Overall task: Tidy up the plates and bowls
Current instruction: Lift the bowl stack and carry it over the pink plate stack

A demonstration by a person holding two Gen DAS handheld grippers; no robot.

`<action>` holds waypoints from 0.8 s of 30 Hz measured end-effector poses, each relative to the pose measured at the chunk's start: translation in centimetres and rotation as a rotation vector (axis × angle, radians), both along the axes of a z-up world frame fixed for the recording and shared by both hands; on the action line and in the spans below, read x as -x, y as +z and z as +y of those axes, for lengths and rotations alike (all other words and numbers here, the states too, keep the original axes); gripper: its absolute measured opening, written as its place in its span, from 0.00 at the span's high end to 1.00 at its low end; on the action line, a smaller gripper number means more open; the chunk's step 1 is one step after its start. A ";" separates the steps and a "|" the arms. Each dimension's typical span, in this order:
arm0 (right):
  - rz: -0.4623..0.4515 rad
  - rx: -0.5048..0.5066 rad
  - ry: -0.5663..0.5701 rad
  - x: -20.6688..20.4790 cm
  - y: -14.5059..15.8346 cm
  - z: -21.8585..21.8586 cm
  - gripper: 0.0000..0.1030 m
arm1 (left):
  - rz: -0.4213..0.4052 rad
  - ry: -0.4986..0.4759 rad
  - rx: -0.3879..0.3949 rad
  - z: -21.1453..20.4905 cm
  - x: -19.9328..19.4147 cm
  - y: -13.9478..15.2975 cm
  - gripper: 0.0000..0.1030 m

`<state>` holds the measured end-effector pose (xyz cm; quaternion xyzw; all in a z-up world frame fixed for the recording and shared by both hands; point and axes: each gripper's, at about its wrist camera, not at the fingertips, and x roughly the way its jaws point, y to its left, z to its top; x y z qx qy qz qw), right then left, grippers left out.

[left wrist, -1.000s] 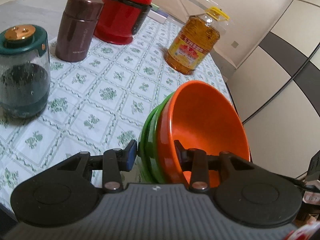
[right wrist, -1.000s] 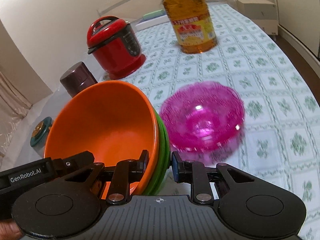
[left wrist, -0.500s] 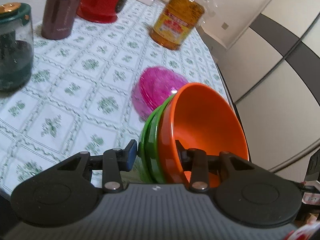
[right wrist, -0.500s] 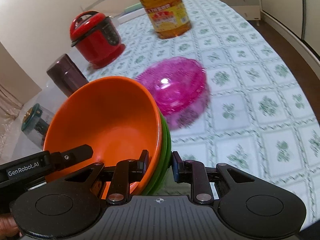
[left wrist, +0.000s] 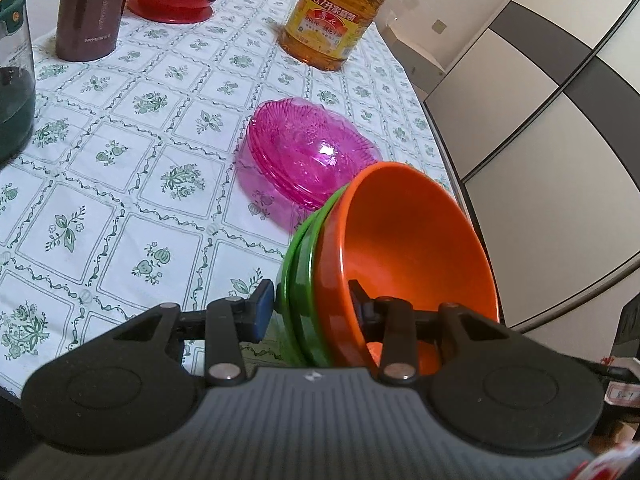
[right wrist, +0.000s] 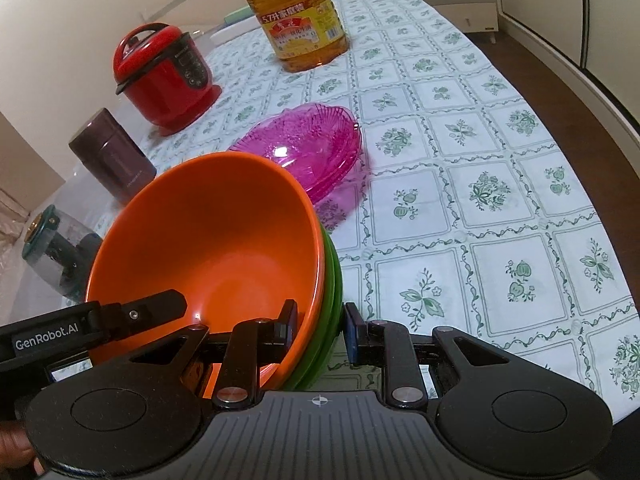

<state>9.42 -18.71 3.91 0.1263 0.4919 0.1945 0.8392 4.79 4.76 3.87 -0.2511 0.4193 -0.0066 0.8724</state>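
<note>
A nested stack, an orange bowl point(left wrist: 416, 248) point(right wrist: 208, 248) inside green bowls point(left wrist: 300, 292) point(right wrist: 330, 312), hangs in the air above the near part of the table. My left gripper point(left wrist: 310, 310) is shut on the stack's rim at one side, one finger inside the orange bowl and one outside the green. My right gripper point(right wrist: 320, 326) is shut on the opposite rim in the same way. Just beyond the stack, a stack of pink clear plates point(left wrist: 308, 156) point(right wrist: 308, 148) rests on the tablecloth point(left wrist: 120, 184) point(right wrist: 480, 208).
A big oil bottle point(left wrist: 336, 16) point(right wrist: 300, 20) stands behind the pink plates. A red cooker point(right wrist: 164, 76), a brown flask point(left wrist: 94, 12) point(right wrist: 112, 160) and a green-lidded glass jar point(right wrist: 52, 256) stand to the left. The table's edge point(left wrist: 448, 168) runs to the right of the plates.
Both grippers carried the bowl stack along the table and a little lower. The pink plates came into the left wrist view and now sit just beyond the stack.
</note>
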 end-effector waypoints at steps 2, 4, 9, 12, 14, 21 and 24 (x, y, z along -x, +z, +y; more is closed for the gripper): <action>0.007 -0.006 -0.003 -0.2 -0.1 0.0 0.77 | 0.000 0.003 0.002 0.0 -0.3 0.0 0.67; 0.012 -0.012 -0.007 -0.4 -0.1 -0.1 0.77 | -0.006 0.002 -0.001 0.0 -0.5 0.3 0.67; 0.003 -0.023 -0.014 -1.3 0.5 -0.3 0.77 | -0.029 0.001 0.016 0.2 -1.7 1.1 0.67; -0.009 -0.025 -0.018 -2.2 1.1 -0.5 0.77 | -0.043 -0.002 0.021 0.2 -2.8 1.7 0.67; -0.021 -0.021 -0.016 -2.9 1.5 -0.5 0.77 | -0.053 -0.003 0.023 0.2 -3.7 2.0 0.67; -0.045 -0.021 -0.012 -6.6 2.5 -0.2 0.77 | -0.075 -0.002 0.027 0.6 -7.4 2.7 0.67; -0.050 -0.021 -0.008 -8.5 2.6 0.1 0.76 | -0.080 0.008 0.033 1.2 -9.5 3.0 0.67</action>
